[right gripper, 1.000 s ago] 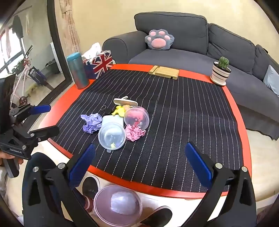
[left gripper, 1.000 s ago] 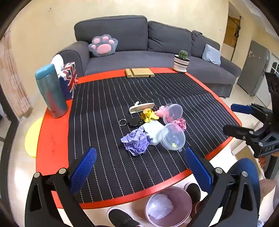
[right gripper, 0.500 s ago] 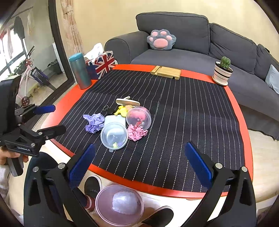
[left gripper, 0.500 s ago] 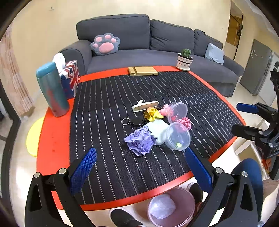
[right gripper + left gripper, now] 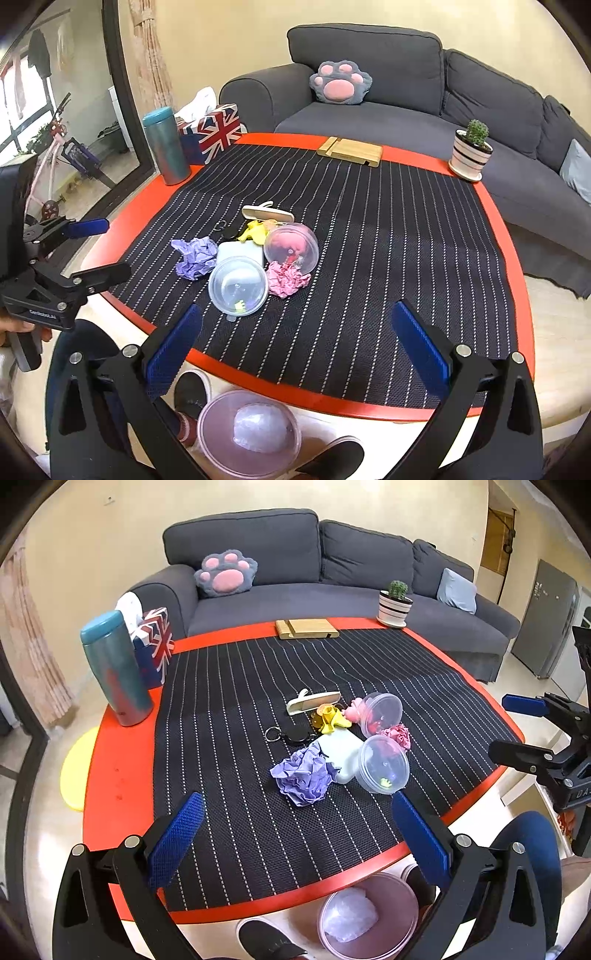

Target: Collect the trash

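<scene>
A pile sits mid-table: crumpled purple paper, crumpled pink paper, two clear plastic tubs, a yellow scrap and a pale blue pad. A pink bin with a plastic bag stands on the floor below the near table edge. My left gripper is open and empty over the near edge. My right gripper is open and empty, also near the edge. Each gripper shows in the other's view, the right and the left.
A teal tumbler, a Union Jack tissue box, a wooden stand and a potted cactus stand along the round table's red rim. A key ring and a white comb-like piece lie by the pile. A grey sofa stands behind.
Both grippers have drifted slightly forward and up, so the table and pile sit a little lower in view. Nothing was picked up or moved.
</scene>
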`<state>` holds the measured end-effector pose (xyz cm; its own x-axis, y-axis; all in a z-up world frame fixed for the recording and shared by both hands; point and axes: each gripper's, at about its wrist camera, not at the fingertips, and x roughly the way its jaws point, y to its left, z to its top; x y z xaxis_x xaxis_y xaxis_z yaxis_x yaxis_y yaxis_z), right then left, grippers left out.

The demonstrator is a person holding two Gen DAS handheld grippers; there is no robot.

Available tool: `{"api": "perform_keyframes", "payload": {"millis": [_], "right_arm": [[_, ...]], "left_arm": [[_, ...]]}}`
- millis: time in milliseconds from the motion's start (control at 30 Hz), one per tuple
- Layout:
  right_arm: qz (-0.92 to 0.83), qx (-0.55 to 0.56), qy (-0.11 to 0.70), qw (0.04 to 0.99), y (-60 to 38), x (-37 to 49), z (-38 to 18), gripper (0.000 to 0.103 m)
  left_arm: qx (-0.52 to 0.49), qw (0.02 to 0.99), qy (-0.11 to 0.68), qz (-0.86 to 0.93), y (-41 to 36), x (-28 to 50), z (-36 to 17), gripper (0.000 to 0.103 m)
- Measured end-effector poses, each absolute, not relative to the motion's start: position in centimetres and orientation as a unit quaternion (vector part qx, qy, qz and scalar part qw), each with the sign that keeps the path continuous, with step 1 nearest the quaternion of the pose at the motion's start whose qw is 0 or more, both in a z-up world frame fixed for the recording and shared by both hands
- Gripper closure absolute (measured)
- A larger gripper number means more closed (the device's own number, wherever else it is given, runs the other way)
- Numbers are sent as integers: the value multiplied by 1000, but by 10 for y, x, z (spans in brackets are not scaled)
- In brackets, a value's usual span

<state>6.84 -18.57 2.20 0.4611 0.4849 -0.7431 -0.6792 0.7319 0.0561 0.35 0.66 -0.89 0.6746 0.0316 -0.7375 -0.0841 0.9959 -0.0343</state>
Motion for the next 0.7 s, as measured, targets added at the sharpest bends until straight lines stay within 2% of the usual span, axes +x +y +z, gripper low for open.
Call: {"api": "perform_keyframes", "payload": {"millis": [700], "right_arm": [[347,-123,392,843,-186,67,21,3]], "left_arm": [[-32,914,404,31,8,5,-10,6]]}}
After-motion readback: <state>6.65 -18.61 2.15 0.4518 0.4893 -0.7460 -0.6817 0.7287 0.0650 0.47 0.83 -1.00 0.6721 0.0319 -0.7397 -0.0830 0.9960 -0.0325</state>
